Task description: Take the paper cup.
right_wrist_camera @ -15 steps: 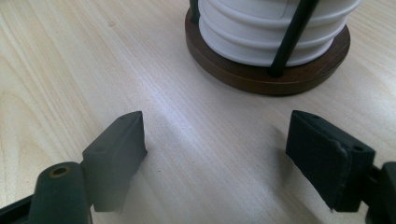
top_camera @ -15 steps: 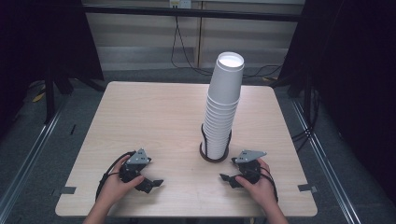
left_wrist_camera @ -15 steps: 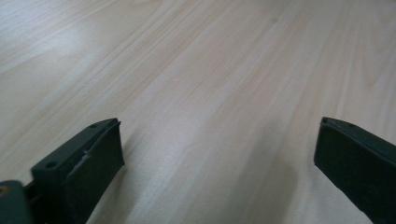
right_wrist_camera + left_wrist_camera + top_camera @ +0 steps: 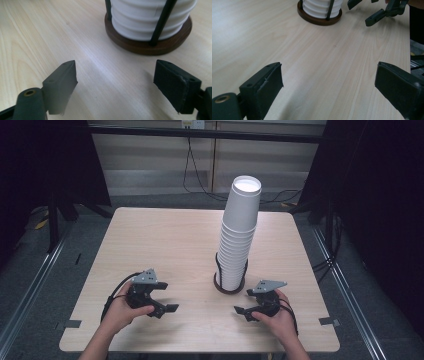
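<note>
Pale wood table [image 4: 165, 245]; tall white cup stack [image 4: 239, 232], dark round holder [image 4: 230, 287].

Worktop: pale wood-grain worktop [image 4: 165, 250], square with rounded corners, seen from above in a dark room.
Holder: round dark-brown holder base [image 4: 229, 288] with thin black uprights, toward the near right of centre.
Cups: tall stack of white paper cups [image 4: 239, 237] standing in the holder, leaning slightly.
Floor: grey floor [image 4: 30, 270] around the worktop.
</note>
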Demonstrator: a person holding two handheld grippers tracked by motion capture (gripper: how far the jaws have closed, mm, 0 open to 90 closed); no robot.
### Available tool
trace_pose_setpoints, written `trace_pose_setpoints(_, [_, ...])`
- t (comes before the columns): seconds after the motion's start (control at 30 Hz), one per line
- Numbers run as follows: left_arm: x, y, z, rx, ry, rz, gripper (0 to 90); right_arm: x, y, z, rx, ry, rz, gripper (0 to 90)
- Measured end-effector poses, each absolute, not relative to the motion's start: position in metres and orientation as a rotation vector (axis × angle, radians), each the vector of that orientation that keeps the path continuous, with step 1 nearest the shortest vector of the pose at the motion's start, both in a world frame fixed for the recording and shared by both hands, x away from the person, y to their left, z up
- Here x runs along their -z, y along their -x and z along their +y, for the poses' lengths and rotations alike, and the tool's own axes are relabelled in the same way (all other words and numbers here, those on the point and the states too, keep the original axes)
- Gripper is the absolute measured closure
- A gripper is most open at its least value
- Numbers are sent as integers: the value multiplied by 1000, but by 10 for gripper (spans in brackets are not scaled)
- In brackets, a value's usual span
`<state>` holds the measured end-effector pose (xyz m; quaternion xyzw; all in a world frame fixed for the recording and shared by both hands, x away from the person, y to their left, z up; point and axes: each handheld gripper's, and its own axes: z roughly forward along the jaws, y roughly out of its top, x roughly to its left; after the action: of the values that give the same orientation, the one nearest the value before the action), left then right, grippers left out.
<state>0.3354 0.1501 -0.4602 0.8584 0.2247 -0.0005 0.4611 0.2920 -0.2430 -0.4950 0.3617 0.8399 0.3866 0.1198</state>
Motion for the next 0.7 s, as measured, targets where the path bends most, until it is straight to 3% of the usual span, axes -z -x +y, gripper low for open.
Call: trace_pose_setpoints(0.7, [367,-382,110,-33,-2120,481,104,391,-306,-262,-1420,-1028,2314,201])
